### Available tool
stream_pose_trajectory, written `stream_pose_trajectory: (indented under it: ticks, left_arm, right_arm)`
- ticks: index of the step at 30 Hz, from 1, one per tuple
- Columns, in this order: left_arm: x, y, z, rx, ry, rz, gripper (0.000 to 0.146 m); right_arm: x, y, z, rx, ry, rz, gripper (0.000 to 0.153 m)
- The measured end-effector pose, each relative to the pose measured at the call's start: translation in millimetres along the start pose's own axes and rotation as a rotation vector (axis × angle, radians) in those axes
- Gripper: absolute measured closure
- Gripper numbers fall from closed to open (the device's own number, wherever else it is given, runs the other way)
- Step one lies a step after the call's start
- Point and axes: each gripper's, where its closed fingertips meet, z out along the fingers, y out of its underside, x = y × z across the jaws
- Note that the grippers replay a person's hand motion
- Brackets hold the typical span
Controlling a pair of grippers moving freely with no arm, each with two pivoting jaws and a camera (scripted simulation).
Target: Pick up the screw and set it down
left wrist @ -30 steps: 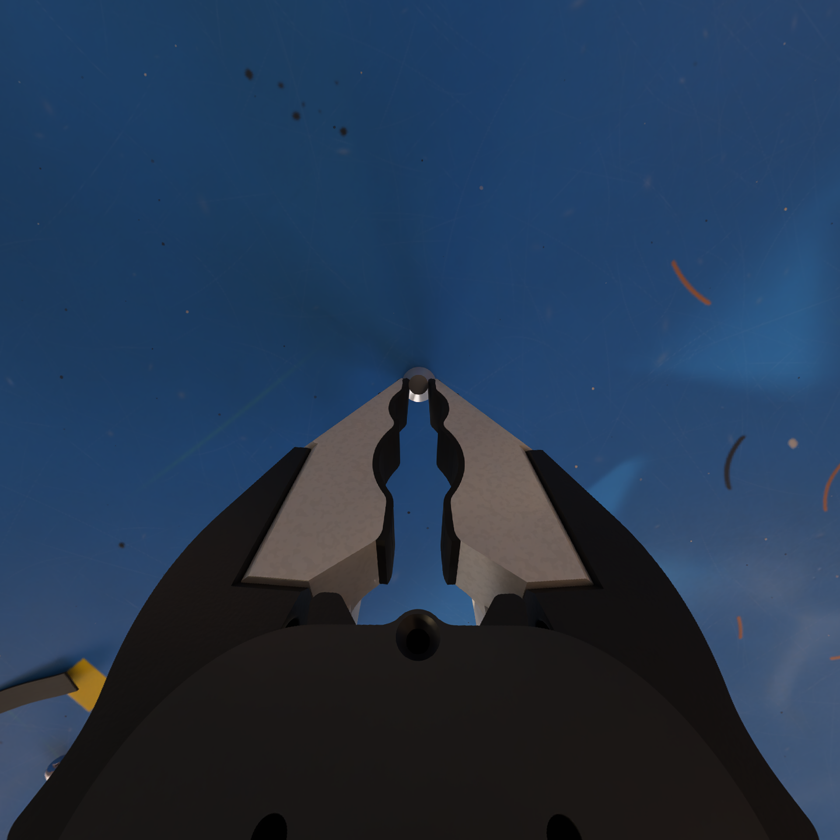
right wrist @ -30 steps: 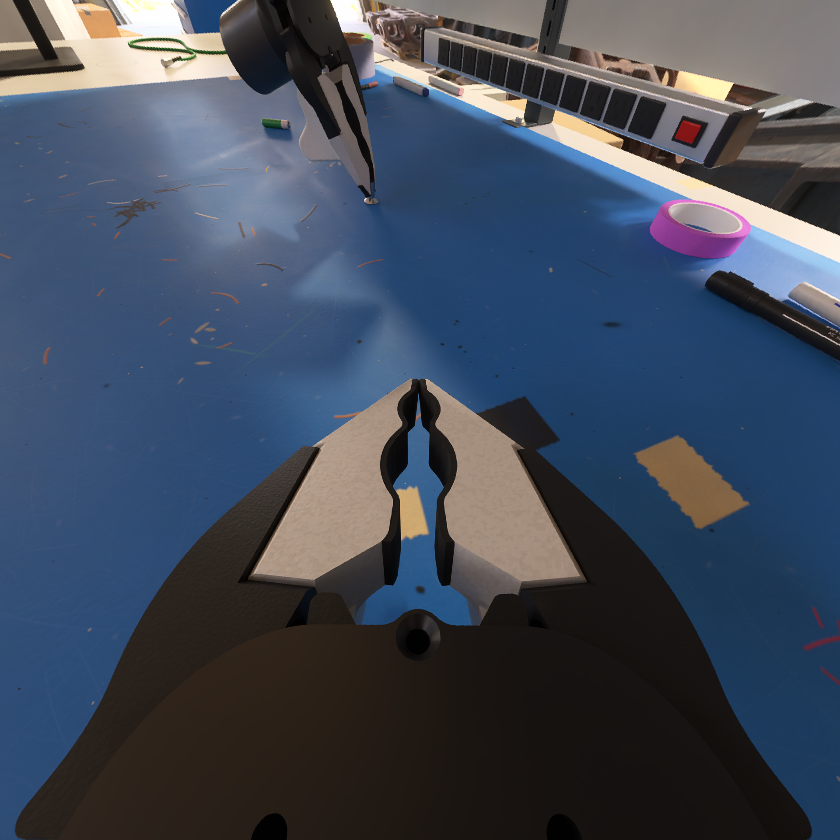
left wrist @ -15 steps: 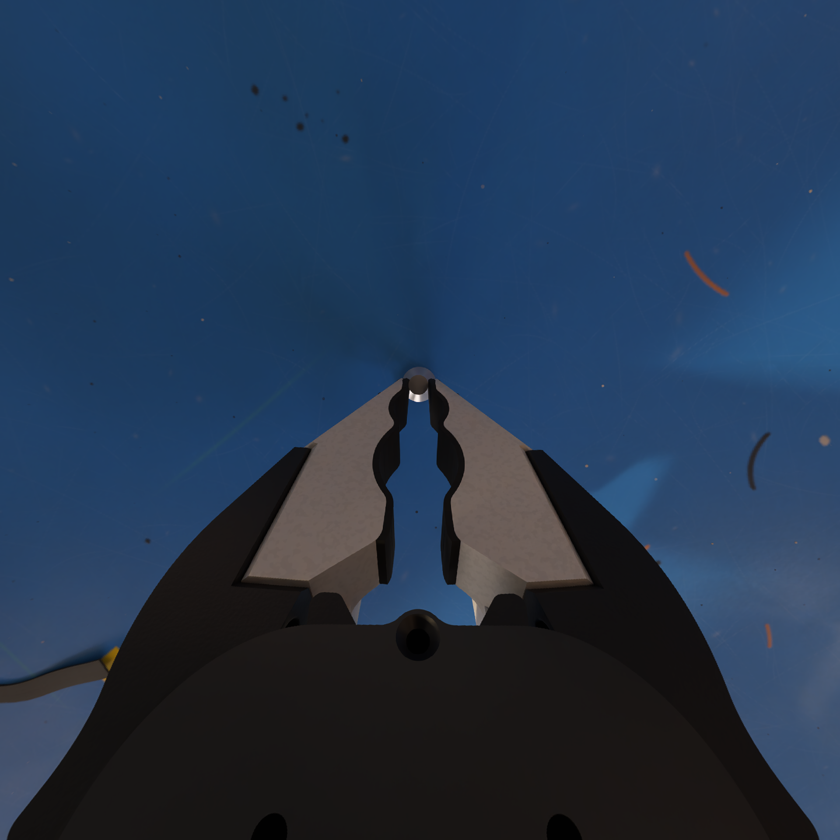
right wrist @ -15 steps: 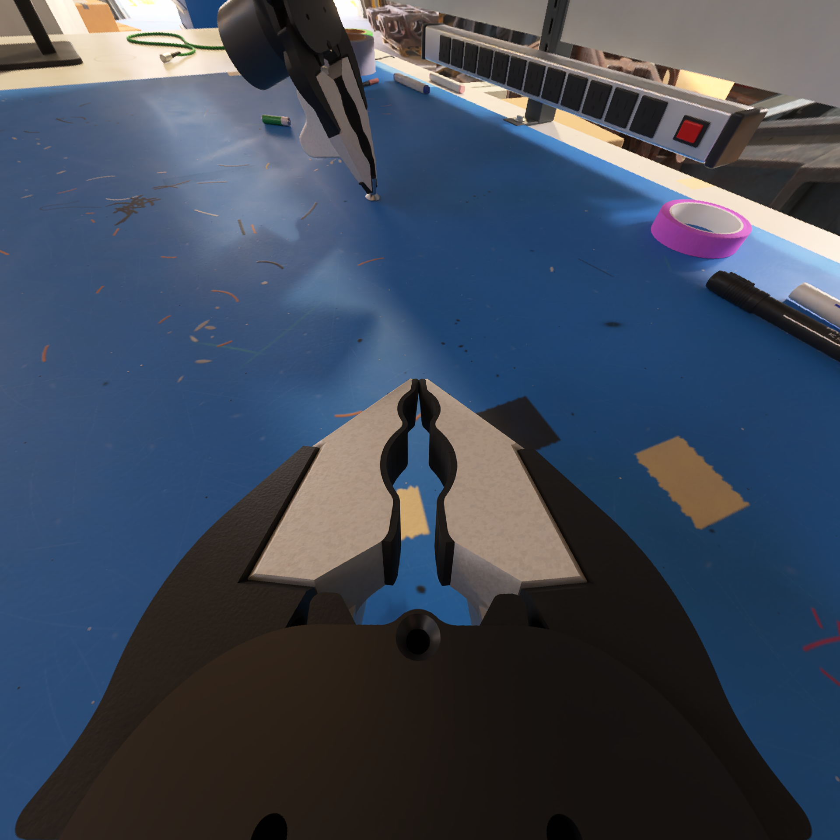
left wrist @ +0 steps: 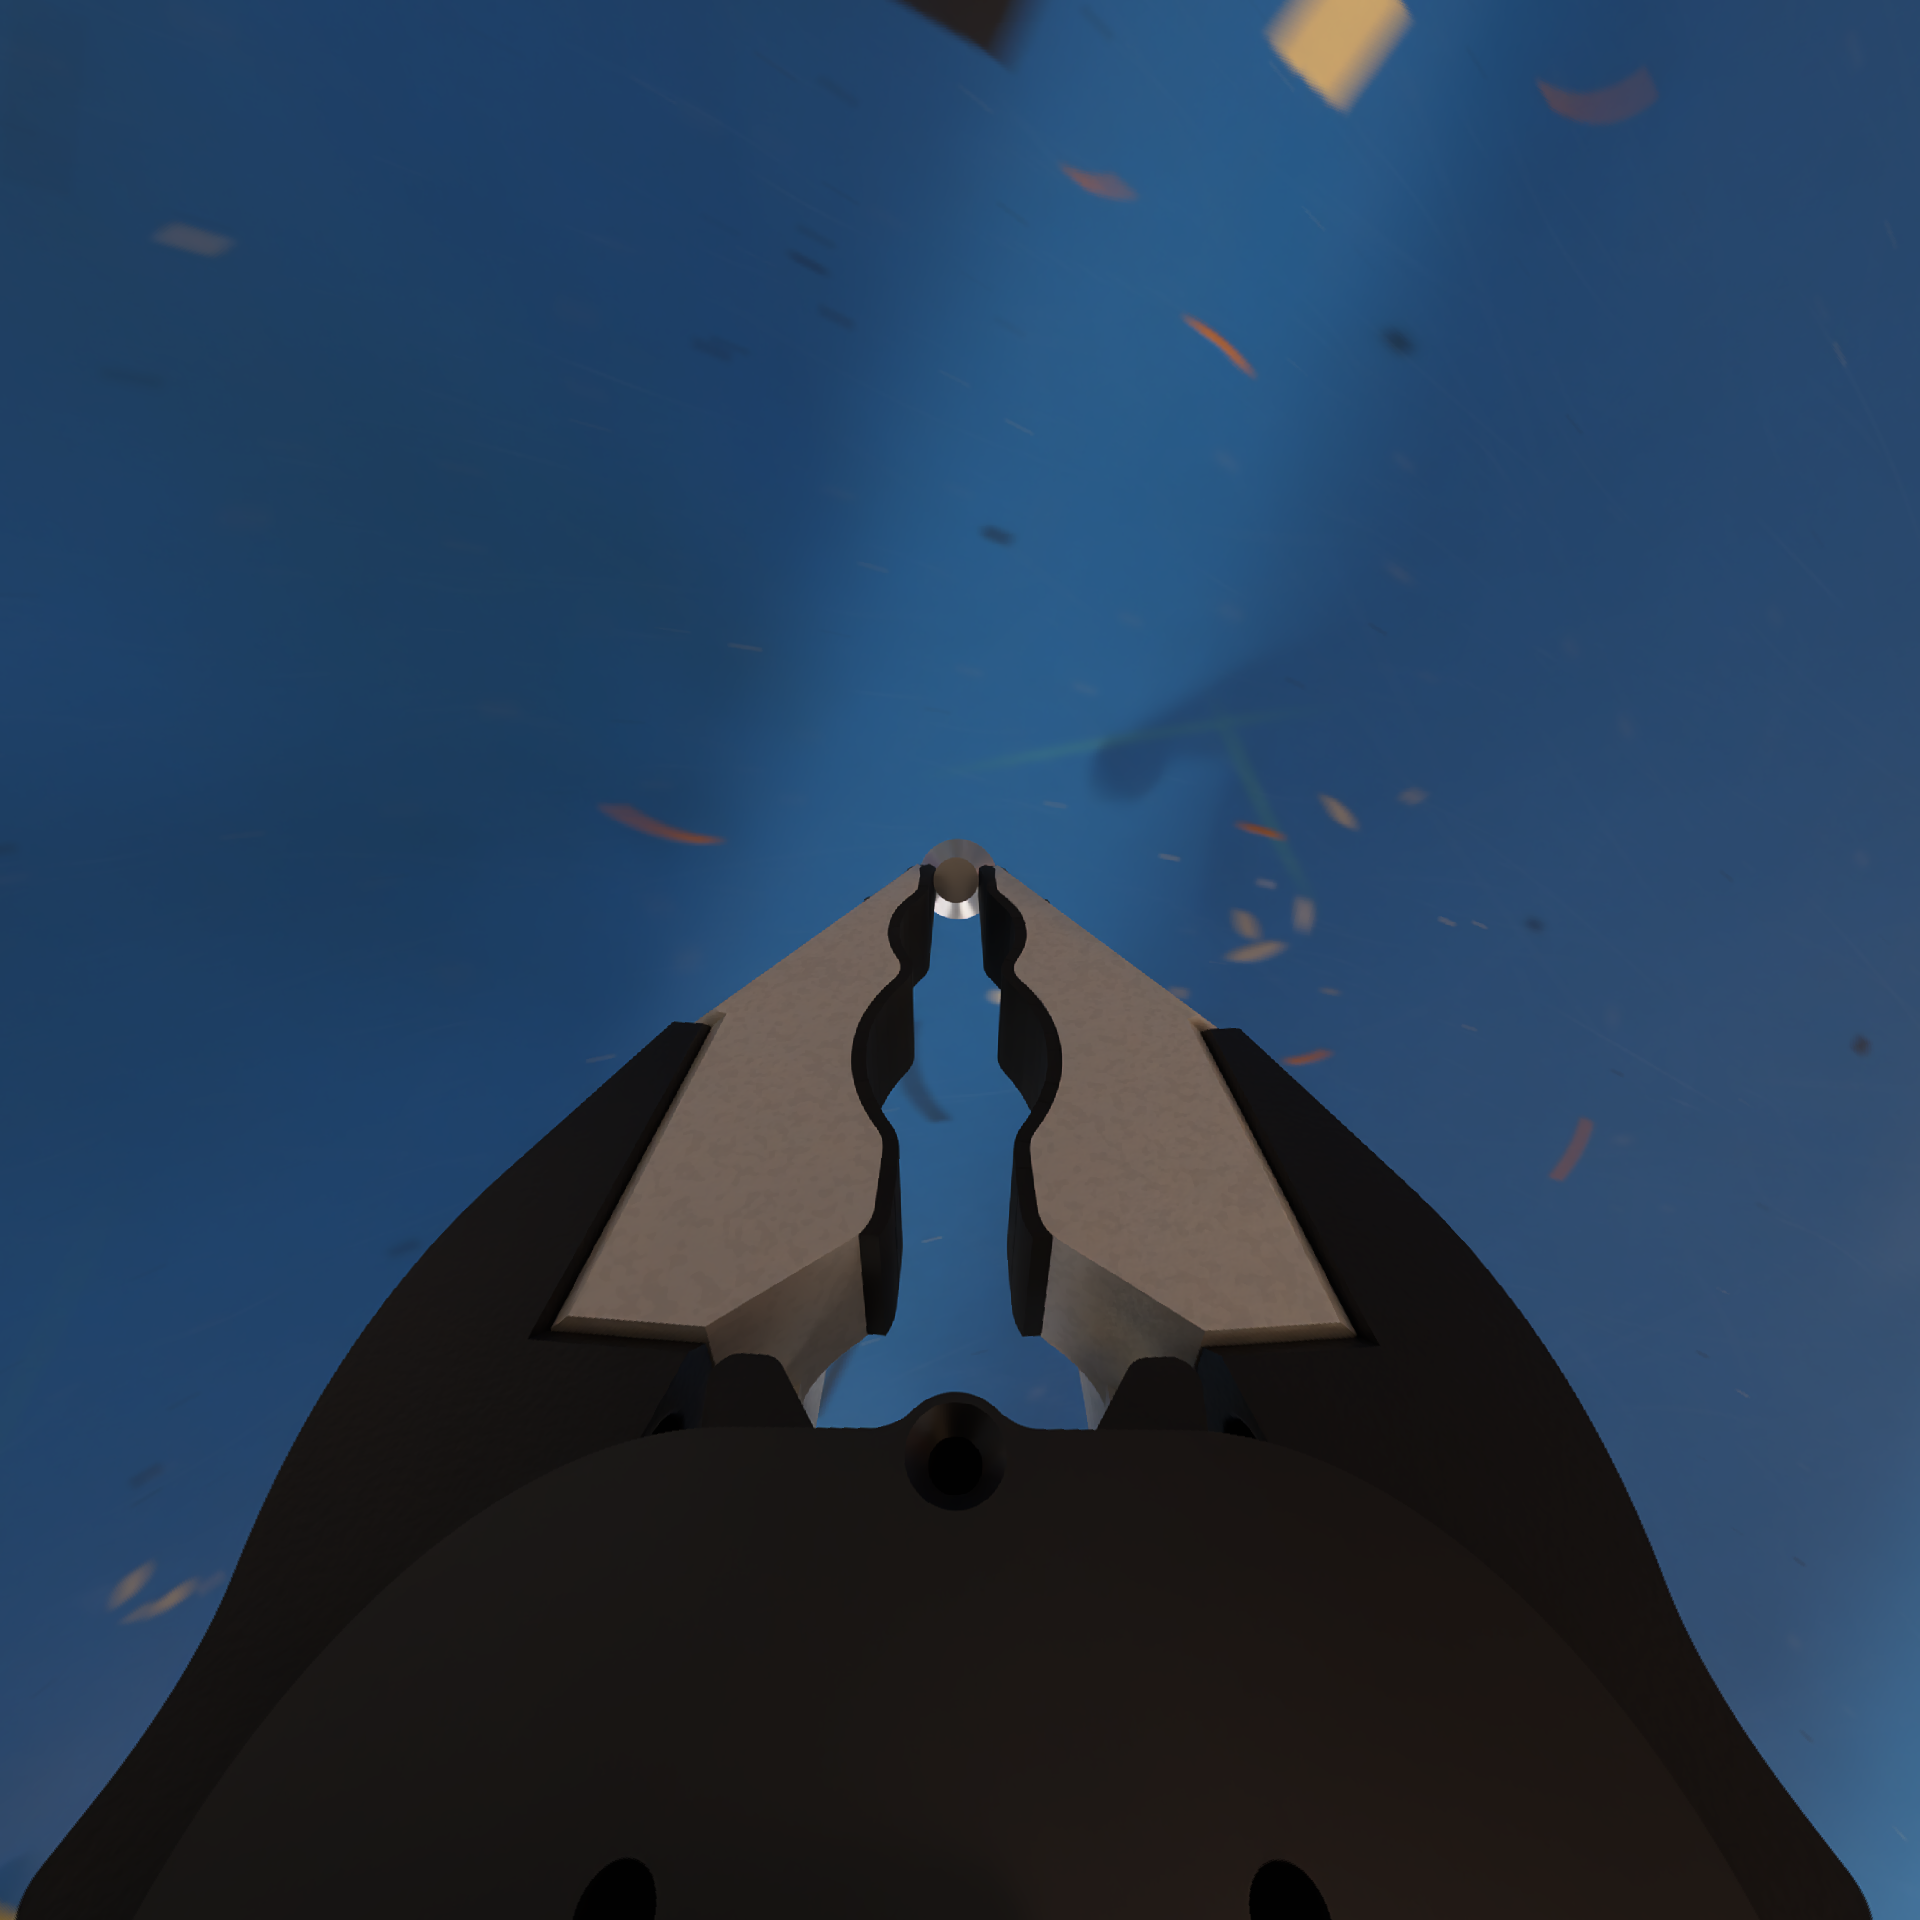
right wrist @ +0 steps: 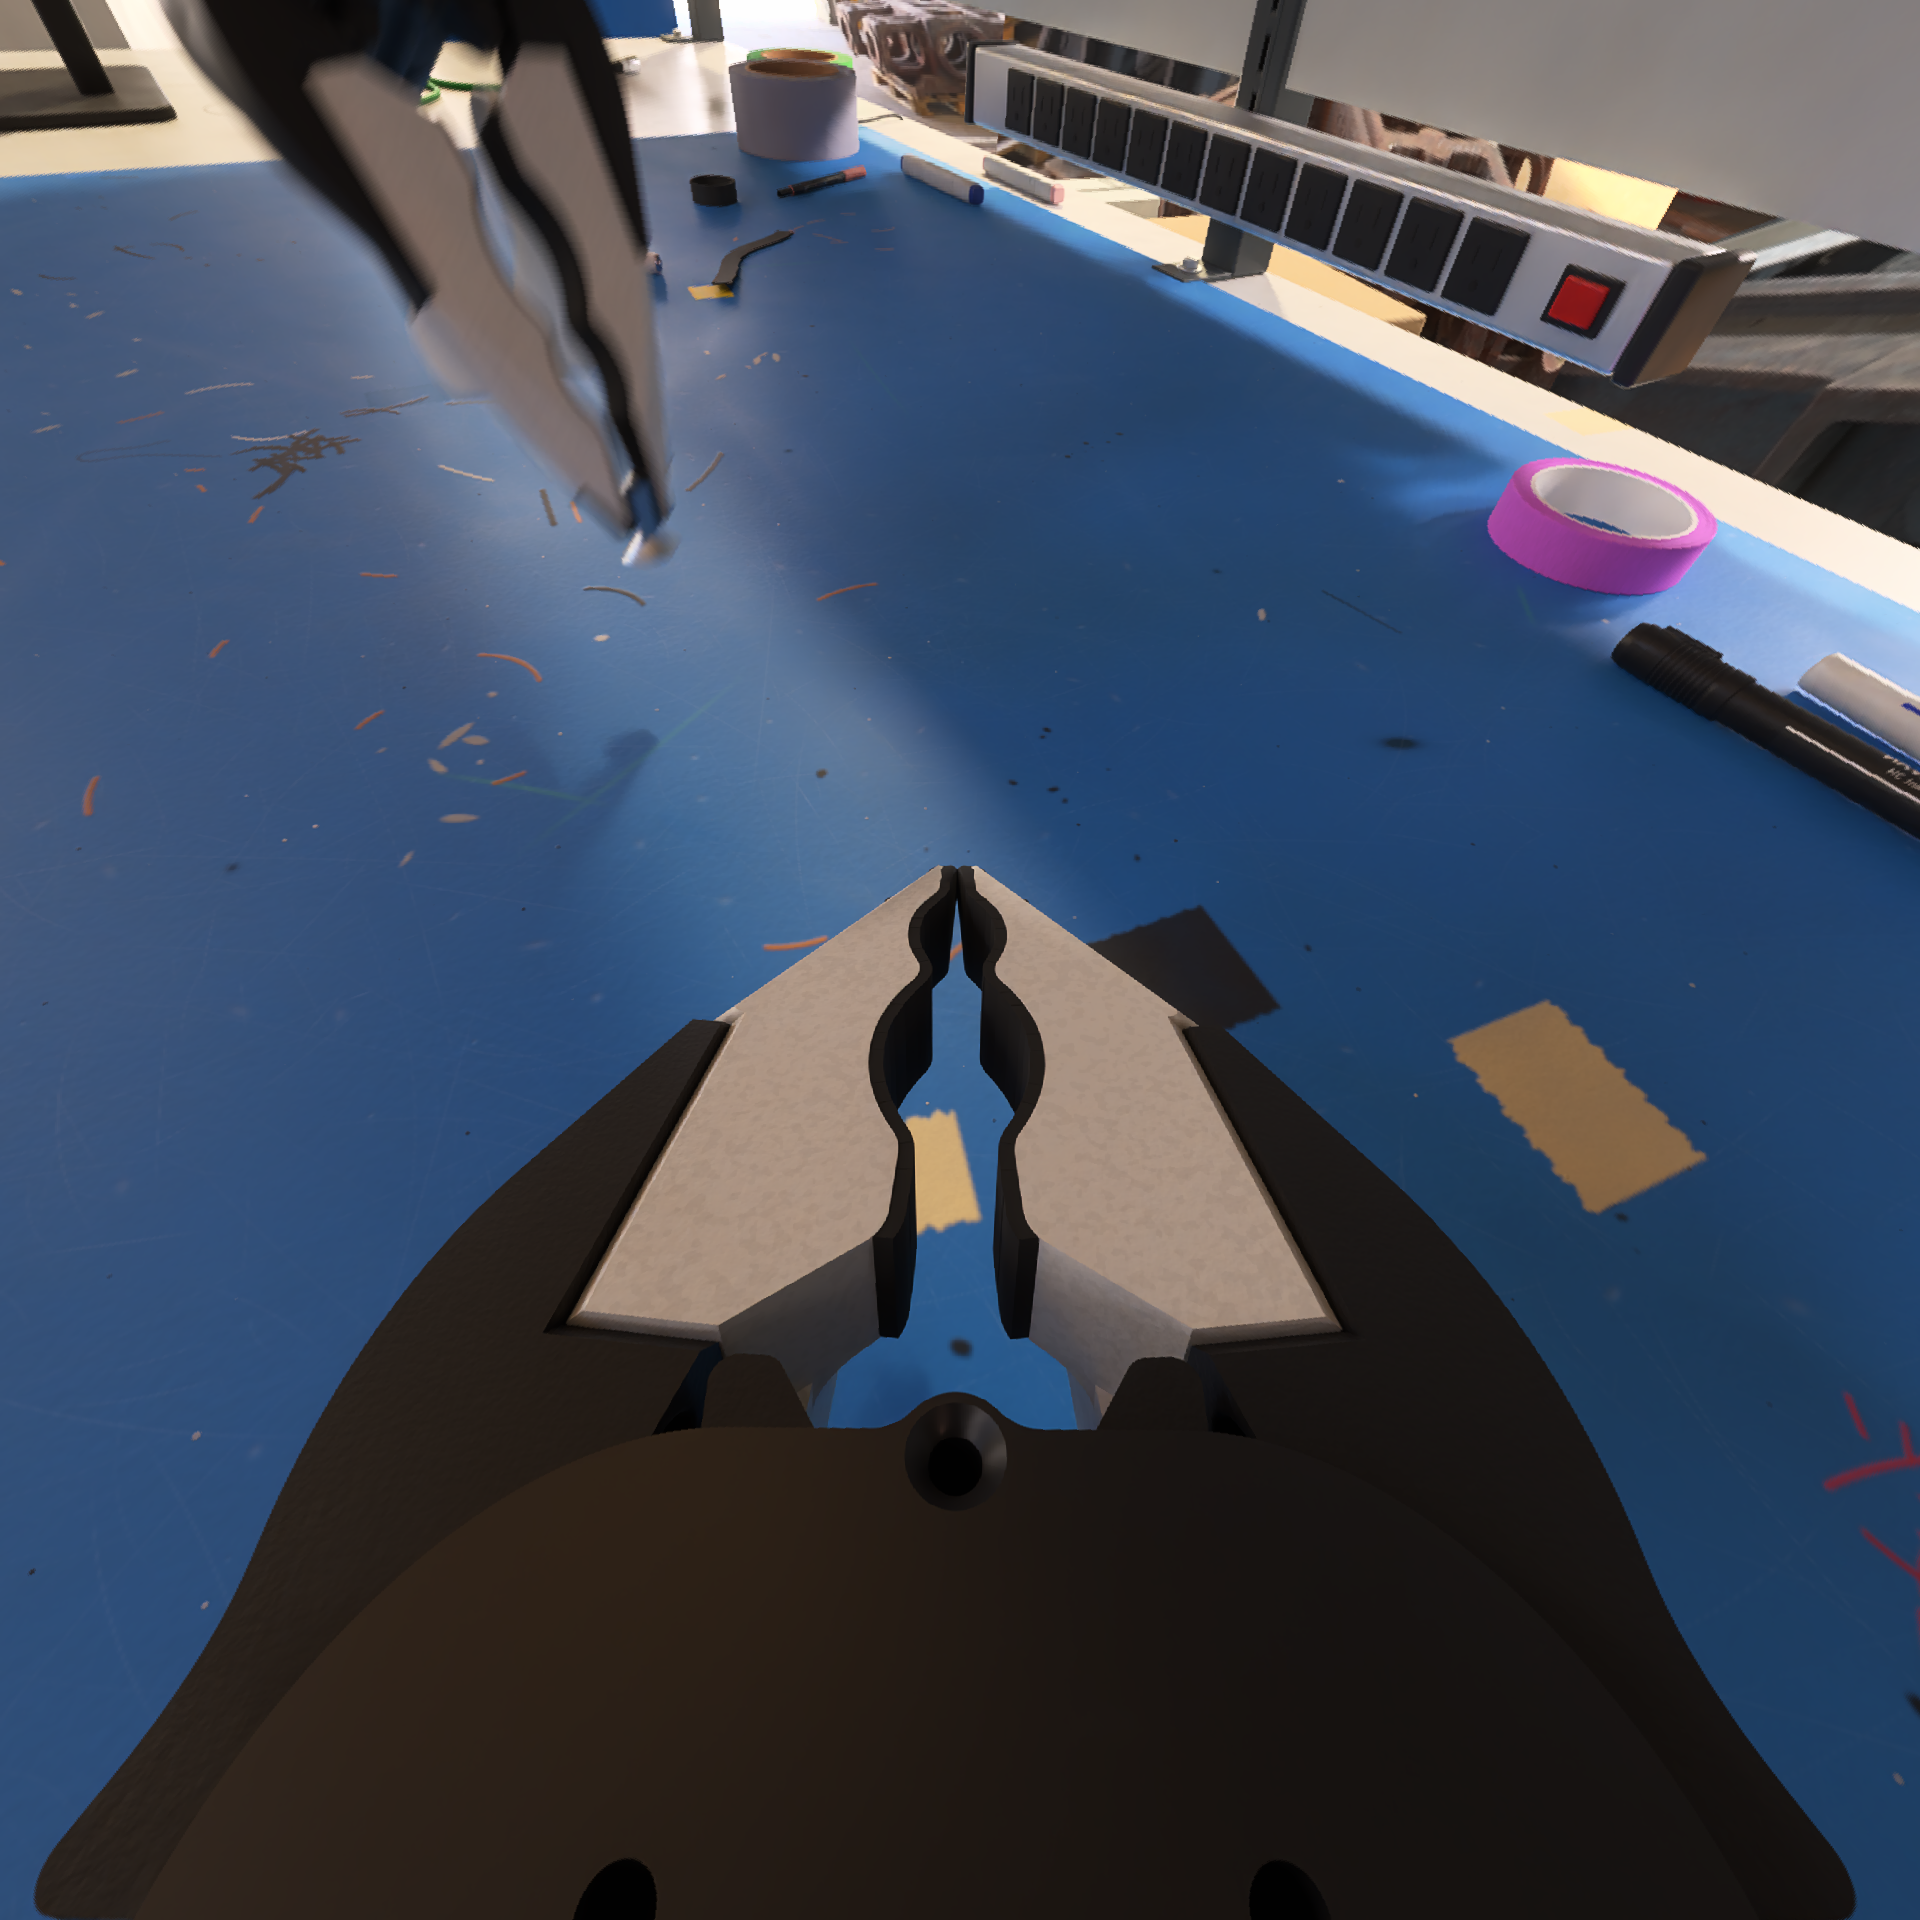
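Note:
My left gripper is shut on a small silver screw, held at the fingertips with its round head pointing away. In the right wrist view the left gripper is blurred, tilted down at the upper left, with the screw at its tip, lifted above the blue mat; its shadow lies on the mat below. My right gripper is shut and empty, hovering low over the mat near the front.
A purple tape roll, a black marker and a white marker lie at the right. A power strip, a grey tape roll and pens sit at the back. Tan tape patches and orange shavings dot the mat.
My left gripper has lifted the screw off the mat and moved it nearer and leftward in the right wrist view. The right gripper has not moved.

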Motion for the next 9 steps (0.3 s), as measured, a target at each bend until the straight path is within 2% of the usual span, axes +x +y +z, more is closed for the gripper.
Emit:
stream_pose_trajectory:
  ticks: [3,5,9]
  left_arm:
    - [41.3,17.0,31.3,-0.084,0.073,0.023,0.138]
    - [52.4,16.0,35.2,-0.033,0.107,-0.011,0.138]
    - [53.3,16.1,36.2,-0.037,0.081,-0.046,0.138]
  right_arm:
    - [-0.4,-0.9,-0.7,0.001,0.004,-0.007,0.153]
    - [-1.2,-1.7,-0.9,0.004,0.005,-0.013,0.153]
    - [-2.5,-0.9,0.4,-0.005,0.002,-0.022,0.153]
